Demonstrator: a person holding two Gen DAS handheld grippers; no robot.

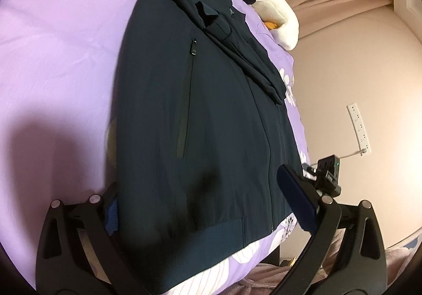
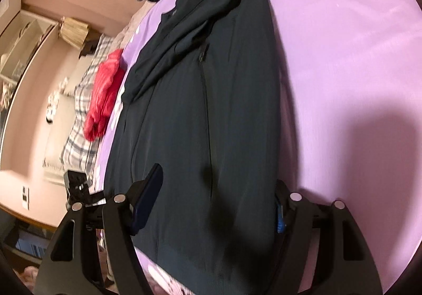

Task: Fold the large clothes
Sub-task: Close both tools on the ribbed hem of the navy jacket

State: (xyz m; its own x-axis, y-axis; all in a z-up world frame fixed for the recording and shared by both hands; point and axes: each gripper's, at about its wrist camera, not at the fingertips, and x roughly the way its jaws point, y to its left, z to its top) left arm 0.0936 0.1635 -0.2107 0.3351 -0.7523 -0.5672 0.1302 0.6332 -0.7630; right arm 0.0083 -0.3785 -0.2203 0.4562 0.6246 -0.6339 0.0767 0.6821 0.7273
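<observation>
1. The dark navy zip-up jacket [image 1: 190,115] lies flat on the purple flowered bed cover [image 1: 58,39], sleeves folded in.
2. Left claw [image 1: 208,205] and right claw [image 2: 216,205] are both spread, holding nothing, above the ribbed hem [image 1: 211,237].
3. The next move, I think: pinch the hem corners and fold upward.

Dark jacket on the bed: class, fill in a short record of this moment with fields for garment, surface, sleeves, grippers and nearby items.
garment: dark jacket, front zip closed, lying flat
surface: purple floral bedspread
sleeves: one sleeve folded across the chest
left gripper: open, jaws wide over the hem, nothing gripped
right gripper: open, jaws wide over the hem, nothing gripped
nearby: red garment on a plaid cover at the bed's side; white plush toy near the collar end
</observation>
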